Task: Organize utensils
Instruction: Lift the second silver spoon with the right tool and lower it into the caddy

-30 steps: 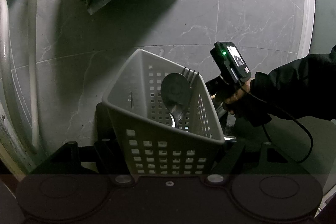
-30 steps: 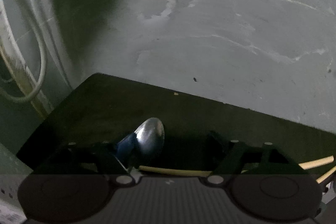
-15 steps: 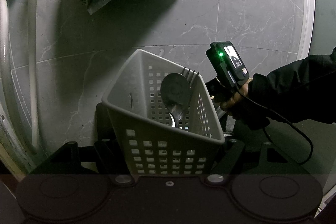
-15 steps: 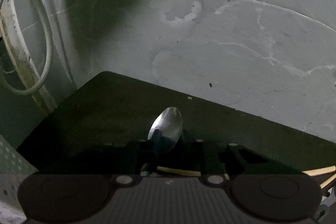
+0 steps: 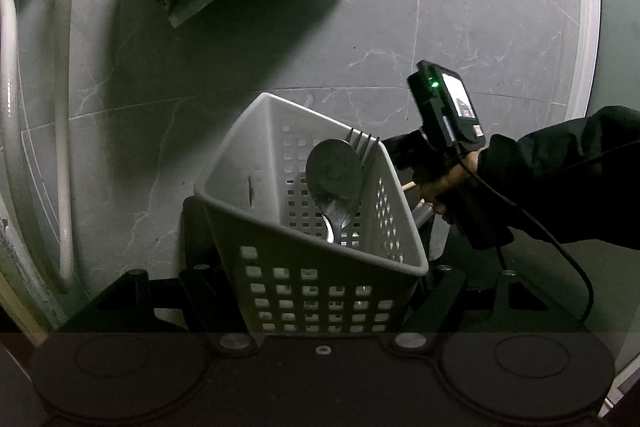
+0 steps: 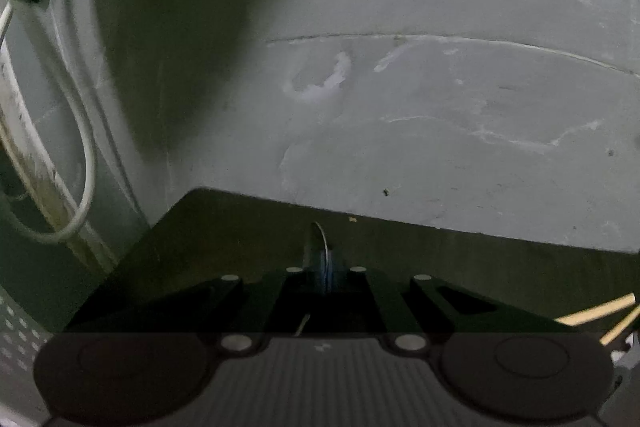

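Black right gripper tilted down, clamping spoon

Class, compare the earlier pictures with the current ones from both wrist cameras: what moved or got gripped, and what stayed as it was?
The right gripper closed its wide-open jaws on the shiny metal spoon on the dark mat; the spoon's bowl, flat before, now stands on edge. Unchanged: the left gripper holds the white perforated plastic basket, with its large spoon and fork inside.
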### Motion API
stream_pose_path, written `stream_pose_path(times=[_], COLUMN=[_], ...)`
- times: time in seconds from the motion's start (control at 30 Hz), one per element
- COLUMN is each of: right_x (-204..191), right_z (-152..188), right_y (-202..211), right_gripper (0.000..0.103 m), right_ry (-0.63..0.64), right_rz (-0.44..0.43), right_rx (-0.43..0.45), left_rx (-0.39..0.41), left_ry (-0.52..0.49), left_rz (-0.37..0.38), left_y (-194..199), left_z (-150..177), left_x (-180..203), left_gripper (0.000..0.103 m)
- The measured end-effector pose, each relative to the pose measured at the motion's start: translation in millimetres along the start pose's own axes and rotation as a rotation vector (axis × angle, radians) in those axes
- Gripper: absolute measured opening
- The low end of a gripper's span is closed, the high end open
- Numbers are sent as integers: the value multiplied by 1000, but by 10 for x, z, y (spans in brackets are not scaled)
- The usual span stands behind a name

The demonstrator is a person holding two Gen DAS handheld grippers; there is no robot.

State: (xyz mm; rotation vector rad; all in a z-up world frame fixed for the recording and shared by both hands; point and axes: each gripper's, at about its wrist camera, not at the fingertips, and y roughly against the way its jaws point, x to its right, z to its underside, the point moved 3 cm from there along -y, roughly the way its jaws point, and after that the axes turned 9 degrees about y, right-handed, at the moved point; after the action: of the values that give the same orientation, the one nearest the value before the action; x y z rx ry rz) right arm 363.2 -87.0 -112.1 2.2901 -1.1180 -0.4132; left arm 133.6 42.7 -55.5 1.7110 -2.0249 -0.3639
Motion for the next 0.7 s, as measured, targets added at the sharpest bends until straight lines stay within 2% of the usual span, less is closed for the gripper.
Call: stream_pose_path(times=[0.27, 0.53, 0.7], right_x=[141, 228, 237], right_z=[-64, -212, -334], right_y=[371, 774, 1174], right_gripper=[0, 0, 0], right_ry=[-133, -138, -145], right_rz=[71, 143, 157], right_rx=[154, 268, 354], left_rx=[3, 5, 9], left_ry=[-9, -11, -13], left_rz=[4, 10, 17], left_y=[-12, -18, -7], left_z=[-10, -11, 7], left_x=[1, -15, -27], left_gripper=[76, 76, 76])
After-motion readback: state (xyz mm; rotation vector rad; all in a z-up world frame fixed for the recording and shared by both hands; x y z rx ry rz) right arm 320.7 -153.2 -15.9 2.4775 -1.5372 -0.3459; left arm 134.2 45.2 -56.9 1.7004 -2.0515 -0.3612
